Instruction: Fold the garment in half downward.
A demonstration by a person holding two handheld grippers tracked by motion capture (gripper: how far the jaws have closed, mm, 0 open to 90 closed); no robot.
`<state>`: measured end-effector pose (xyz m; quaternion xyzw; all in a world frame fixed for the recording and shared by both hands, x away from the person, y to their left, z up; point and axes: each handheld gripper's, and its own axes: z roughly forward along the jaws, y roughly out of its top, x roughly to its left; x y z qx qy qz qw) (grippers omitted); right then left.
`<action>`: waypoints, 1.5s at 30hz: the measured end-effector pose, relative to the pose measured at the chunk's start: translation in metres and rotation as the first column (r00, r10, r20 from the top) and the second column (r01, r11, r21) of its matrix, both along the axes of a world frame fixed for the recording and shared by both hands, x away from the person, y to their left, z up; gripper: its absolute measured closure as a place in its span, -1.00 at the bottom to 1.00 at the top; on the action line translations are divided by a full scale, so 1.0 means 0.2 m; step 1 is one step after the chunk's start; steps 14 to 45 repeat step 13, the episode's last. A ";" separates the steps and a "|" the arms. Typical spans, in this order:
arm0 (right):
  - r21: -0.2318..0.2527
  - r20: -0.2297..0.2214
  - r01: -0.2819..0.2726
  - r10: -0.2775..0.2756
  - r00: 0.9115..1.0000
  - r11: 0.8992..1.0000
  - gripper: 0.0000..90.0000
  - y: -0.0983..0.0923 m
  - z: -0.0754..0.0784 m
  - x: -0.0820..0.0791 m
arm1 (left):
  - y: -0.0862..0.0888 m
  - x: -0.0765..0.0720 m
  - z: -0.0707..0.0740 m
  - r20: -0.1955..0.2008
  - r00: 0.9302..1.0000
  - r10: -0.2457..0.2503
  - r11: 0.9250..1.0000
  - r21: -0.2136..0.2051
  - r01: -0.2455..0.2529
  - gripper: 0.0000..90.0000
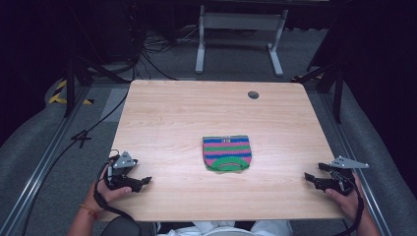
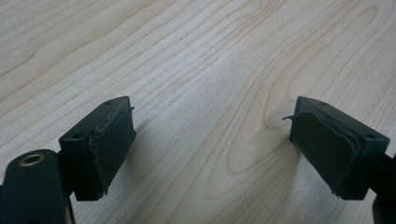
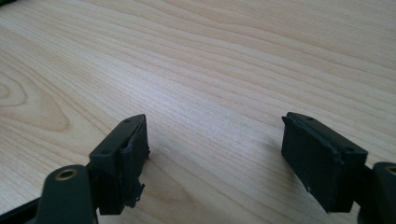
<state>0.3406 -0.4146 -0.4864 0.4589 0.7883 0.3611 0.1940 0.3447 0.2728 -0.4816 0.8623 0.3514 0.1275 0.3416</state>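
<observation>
Two grippers rest at the near corners of the tabletop (image 1: 167,113), and between them, a little beyond their line, lies a small striped knitted pouch (image 1: 227,153), flat, with its green curved edge toward the person and its straight edge away. The left gripper (image 1: 142,181) sits by the near left edge with its jaws spread apart and nothing between them; the left gripper view looks over bare wood past both pads (image 2: 112,144). The right gripper (image 1: 311,178) sits by the near right edge, likewise spread and empty, its pads (image 3: 133,154) over bare wood grain.

Judging from this layout, the step in hand is the first reach toward the pouch, which is well apart from both grippers. To do it well, bring each gripper in low and level from its own side, keeping the jaws wide until a pad is under and a pad over the cloth edge. Soft knit bunches easily, so pinching at the two far corners or the two side edges should hold it flatter than a grab at the middle. Close gently, and lift both sides together so the pouch does not twist or slide on the smooth wood.
</observation>
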 end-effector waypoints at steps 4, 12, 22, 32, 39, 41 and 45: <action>-0.001 0.001 0.002 -0.002 1.000 1.000 -0.48 0.00 0.00 0.00 | 0.00 0.01 0.00 0.001 1.000 -0.005 1.000 0.009 0.005 -0.69; -0.010 0.003 0.006 -0.006 1.000 1.000 -0.49 0.00 0.00 0.00 | -0.01 0.01 0.00 -0.005 1.000 0.004 1.000 0.004 -0.004 -0.69; -0.011 0.005 0.007 -0.007 1.000 1.000 -0.49 0.00 0.00 0.00 | -0.01 0.01 0.00 -0.004 1.000 0.005 1.000 0.005 -0.005 -0.69; -0.011 0.005 0.007 -0.007 1.000 1.000 -0.49 0.00 0.00 0.00 | -0.01 0.01 0.00 -0.004 1.000 0.005 1.000 0.005 -0.005 -0.69; -0.011 0.005 0.007 -0.007 1.000 1.000 -0.49 0.00 0.00 0.00 | -0.01 0.01 0.00 -0.004 1.000 0.005 1.000 0.005 -0.005 -0.69; -0.011 0.005 0.007 -0.007 1.000 1.000 -0.49 0.00 0.00 0.00 | -0.01 0.01 0.00 -0.004 1.000 0.005 1.000 0.005 -0.005 -0.69; -0.011 0.005 0.007 -0.007 1.000 1.000 -0.49 0.00 0.00 0.00 | -0.01 0.01 0.00 -0.004 1.000 0.005 1.000 0.005 -0.005 -0.69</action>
